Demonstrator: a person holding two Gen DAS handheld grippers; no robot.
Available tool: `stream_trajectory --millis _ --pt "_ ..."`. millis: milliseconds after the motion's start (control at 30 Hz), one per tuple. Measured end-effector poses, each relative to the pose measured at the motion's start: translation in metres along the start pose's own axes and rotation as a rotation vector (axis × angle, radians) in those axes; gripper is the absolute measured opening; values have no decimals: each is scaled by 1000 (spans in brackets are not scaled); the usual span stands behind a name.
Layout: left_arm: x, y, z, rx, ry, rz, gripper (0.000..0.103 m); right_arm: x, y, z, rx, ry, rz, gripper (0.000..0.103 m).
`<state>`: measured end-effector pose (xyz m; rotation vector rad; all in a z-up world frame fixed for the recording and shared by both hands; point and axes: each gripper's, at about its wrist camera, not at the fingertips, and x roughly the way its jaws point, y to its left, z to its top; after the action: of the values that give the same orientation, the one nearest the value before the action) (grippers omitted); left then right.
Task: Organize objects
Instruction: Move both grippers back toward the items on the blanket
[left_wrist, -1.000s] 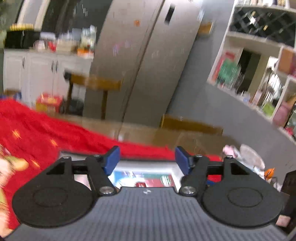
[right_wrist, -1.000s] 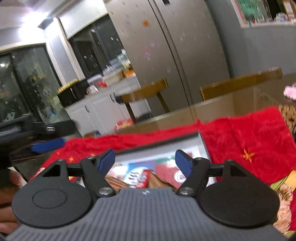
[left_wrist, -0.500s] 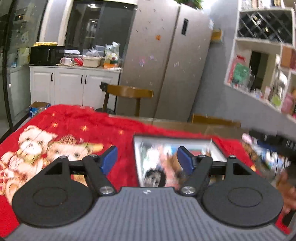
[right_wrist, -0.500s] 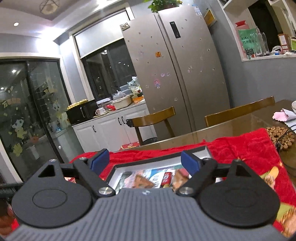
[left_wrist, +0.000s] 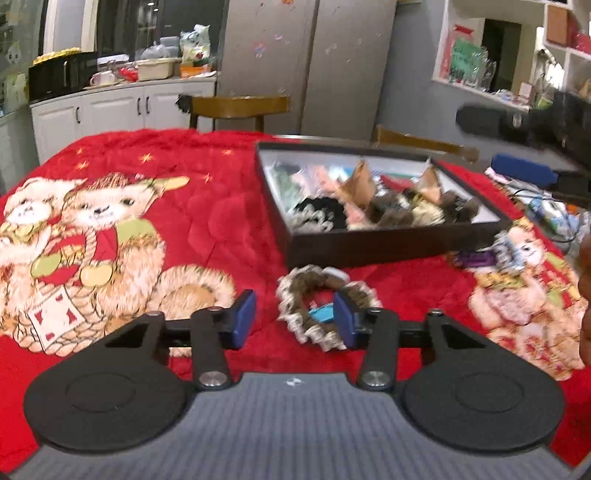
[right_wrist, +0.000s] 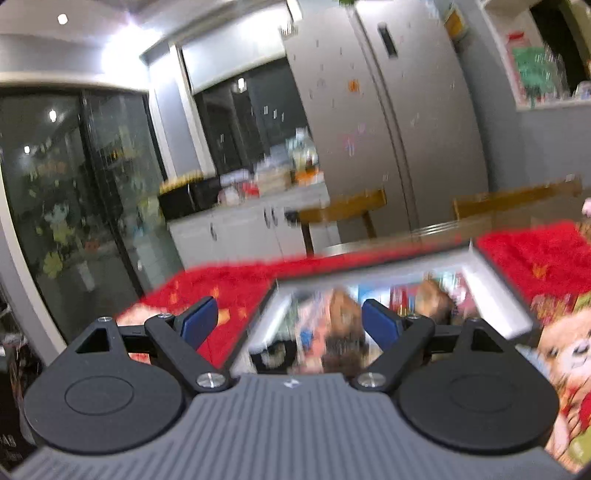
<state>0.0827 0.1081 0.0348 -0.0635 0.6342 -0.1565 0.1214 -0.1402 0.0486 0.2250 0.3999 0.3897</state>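
The left gripper (left_wrist: 294, 319) hangs over a furry scrunchie (left_wrist: 322, 307) on the red blanket (left_wrist: 229, 206), just before the black box's (left_wrist: 388, 246) near wall; its jaws have just narrowed, not pressing it. The right gripper (right_wrist: 289, 320), wide open and empty, points over the box.

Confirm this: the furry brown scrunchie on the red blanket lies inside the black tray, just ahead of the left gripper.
Wrong in one respect: the furry brown scrunchie lies outside the black tray, on the red blanket in front of its near wall. It is just ahead of the left gripper, as the left wrist view shows.
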Motion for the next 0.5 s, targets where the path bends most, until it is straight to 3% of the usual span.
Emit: stream_trajectory --millis 100,300,400,500 --pt "10 1 -6 14 31 -6 26 8 -11 -11 5 46 -9 91" --pt "17 0 -11 -5 20 -27 24 25 -20 -26 46 150 7 91" --pt "15 -4 -13 17 2 -28 13 30 -15 -35 21 176 6 90" --pt "11 -6 -16 34 -17 -21 9 29 -11 -40 2 183 15 90"
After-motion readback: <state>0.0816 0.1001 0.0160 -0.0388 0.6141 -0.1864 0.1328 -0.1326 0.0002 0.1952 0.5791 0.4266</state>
